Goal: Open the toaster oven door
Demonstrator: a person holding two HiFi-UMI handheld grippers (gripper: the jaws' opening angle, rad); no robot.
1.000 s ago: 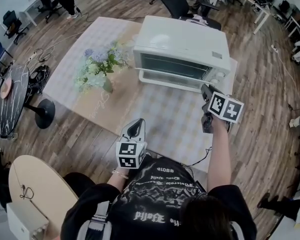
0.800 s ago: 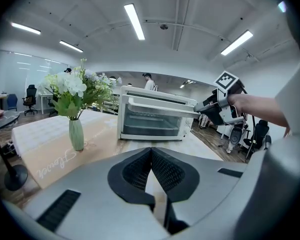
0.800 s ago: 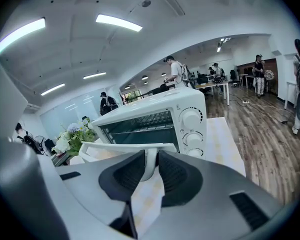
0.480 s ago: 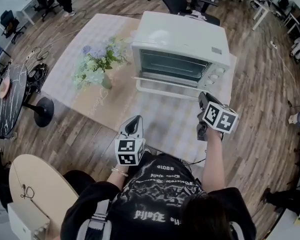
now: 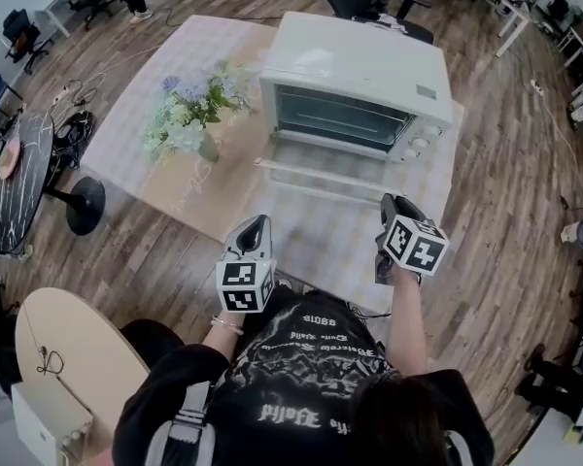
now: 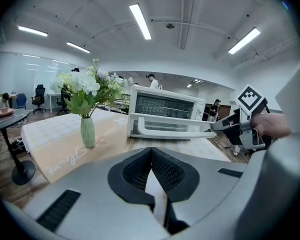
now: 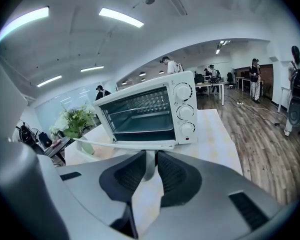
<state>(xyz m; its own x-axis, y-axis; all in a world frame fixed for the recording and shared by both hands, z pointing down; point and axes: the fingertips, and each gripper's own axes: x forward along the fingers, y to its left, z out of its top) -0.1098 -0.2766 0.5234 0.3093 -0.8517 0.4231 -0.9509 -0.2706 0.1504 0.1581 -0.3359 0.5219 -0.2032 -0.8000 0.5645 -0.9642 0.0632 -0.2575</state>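
The white toaster oven (image 5: 355, 76) stands at the table's far right, its glass door (image 5: 323, 163) swung down and out towards me. The door's white bar handle (image 5: 316, 179) runs along the front edge. My right gripper (image 5: 387, 205) is shut on the right end of that handle (image 7: 120, 145), which shows between the pads (image 7: 165, 169); its jaws have just closed a little tighter on it. In the left gripper view the right gripper (image 6: 217, 126) meets the handle's end. My left gripper (image 5: 256, 229) hovers near the table's front edge, shut and holding nothing.
A vase of white and blue flowers (image 5: 189, 115) stands left of the oven on a tan runner (image 5: 223, 197). The checked tablecloth (image 5: 165, 61) covers the table. A dark round side table (image 5: 19, 187) sits at the left; office chairs and people are behind.
The oven door has swung from nearly closed down to open. My right gripper has come towards me and lower with the handle. The left gripper has stayed put.
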